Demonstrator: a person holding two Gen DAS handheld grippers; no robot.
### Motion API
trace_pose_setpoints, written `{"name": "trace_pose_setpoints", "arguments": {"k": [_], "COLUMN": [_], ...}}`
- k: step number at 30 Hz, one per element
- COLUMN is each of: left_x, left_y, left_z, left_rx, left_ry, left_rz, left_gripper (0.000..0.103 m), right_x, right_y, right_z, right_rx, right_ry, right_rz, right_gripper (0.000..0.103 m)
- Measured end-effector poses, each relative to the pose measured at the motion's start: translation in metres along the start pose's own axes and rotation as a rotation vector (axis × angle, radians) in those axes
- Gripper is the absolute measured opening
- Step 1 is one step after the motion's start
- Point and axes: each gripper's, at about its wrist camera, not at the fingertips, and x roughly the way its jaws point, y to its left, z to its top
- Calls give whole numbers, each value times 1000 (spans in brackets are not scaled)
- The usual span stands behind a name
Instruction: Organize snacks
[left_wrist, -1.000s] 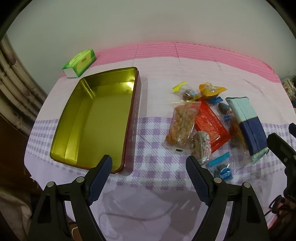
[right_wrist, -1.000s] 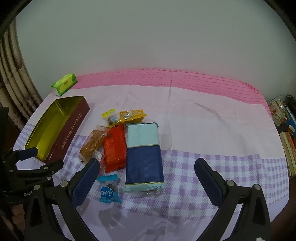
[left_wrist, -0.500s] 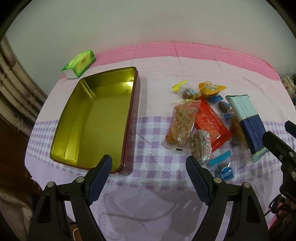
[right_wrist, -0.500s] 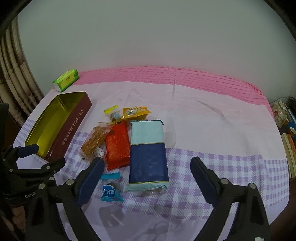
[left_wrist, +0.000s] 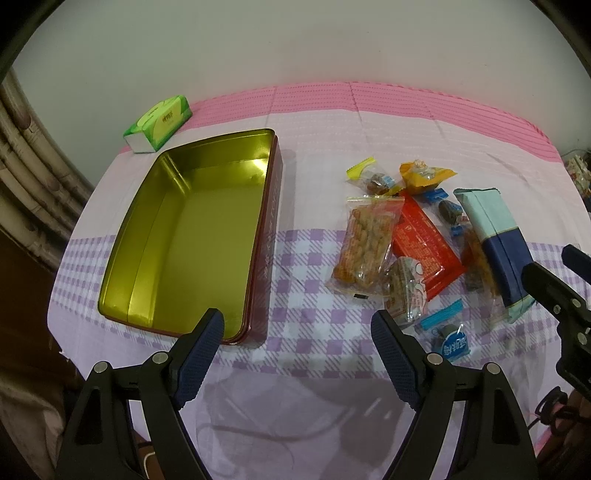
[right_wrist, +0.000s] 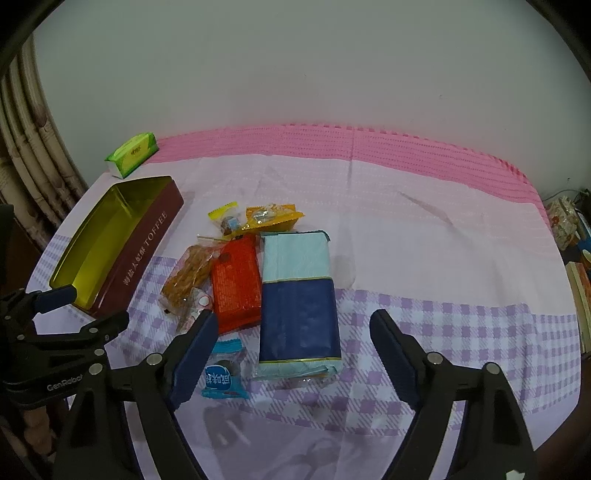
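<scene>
An open gold-lined toffee tin (left_wrist: 192, 236) with maroon sides (right_wrist: 144, 251) lies empty at the left of the table. A pile of snacks lies to its right: a navy and light-blue pack (right_wrist: 297, 302) (left_wrist: 493, 243), a red packet (right_wrist: 236, 280) (left_wrist: 424, 247), a clear bag of fried snacks (left_wrist: 364, 245), an orange packet (right_wrist: 271, 216) and a small blue sweet (right_wrist: 223, 378) (left_wrist: 452, 345). My left gripper (left_wrist: 297, 336) is open and empty above the near table edge. My right gripper (right_wrist: 291, 334) is open and empty, its fingers either side of the navy pack's near end.
A green tissue pack (left_wrist: 159, 123) (right_wrist: 131, 153) sits at the back left by the wall. The pink and purple-checked cloth (right_wrist: 424, 236) covers the table. Clutter (right_wrist: 565, 225) stands beyond the right edge. A curtain (left_wrist: 26, 177) hangs at the left.
My right gripper has moved left and forward, so the navy pack now sits between its fingers. The left gripper has barely moved. Both stay open.
</scene>
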Motion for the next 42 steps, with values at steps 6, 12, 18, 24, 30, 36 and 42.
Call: {"name": "trace_pose_setpoints", "arguments": {"k": [6, 12, 18, 24, 30, 36, 42], "left_x": [1, 2, 4, 6, 8, 9, 11], "left_y": [0, 1, 4, 2, 1, 3, 3], "left_z": [0, -1, 0, 1, 4, 5, 5], "left_rx": [-1, -1, -7, -2, -1, -10, -9], "left_ry": [0, 1, -2, -1, 2, 0, 3], "left_rz": [1, -8, -21, -22, -29, -54, -52], "left_gripper": [82, 82, 82, 82, 82, 82, 82], "right_x": [2, 4, 12, 20, 34, 45, 53], "right_y": [0, -1, -3, -2, -2, -4, -6], "right_z": [-1, -2, 0, 5, 12, 15, 15], "right_rx": [0, 2, 5, -6, -13, -12, -1], "right_ry": [10, 12, 32, 43, 59, 76, 90], "right_rz": [5, 4, 7, 5, 3, 10, 23], "right_gripper": [75, 74, 72, 72, 68, 61, 52]}}
